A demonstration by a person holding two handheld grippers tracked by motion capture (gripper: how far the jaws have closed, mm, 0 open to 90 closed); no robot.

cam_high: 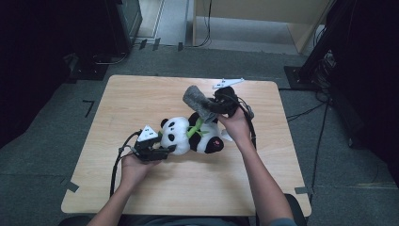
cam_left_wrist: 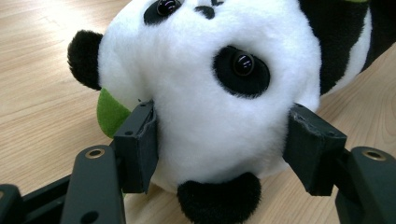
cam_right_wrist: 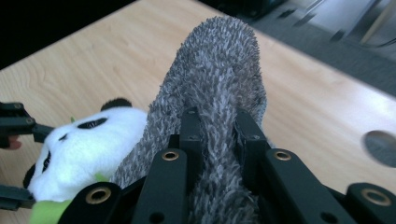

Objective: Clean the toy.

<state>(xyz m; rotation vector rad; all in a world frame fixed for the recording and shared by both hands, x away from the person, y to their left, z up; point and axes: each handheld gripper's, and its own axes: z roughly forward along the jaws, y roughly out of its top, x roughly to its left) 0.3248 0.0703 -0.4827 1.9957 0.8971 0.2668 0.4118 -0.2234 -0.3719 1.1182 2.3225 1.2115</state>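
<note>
Left tool (cam_high: 165, 149) clamps toy panda's (cam_high: 190, 136) head, frame centre on counter (cam_high: 141, 94) | right tool (cam_high: 214, 107) pinches grey fuzzy sock (cam_high: 197, 101), lifted above | sock apparently off; setting down remains

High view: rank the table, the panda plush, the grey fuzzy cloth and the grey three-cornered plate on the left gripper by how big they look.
1. Table, by far the largest.
2. Panda plush.
3. Grey fuzzy cloth, partly pinched in the right gripper, so some is hidden.
4. Three-cornered plate, smallest.
</note>
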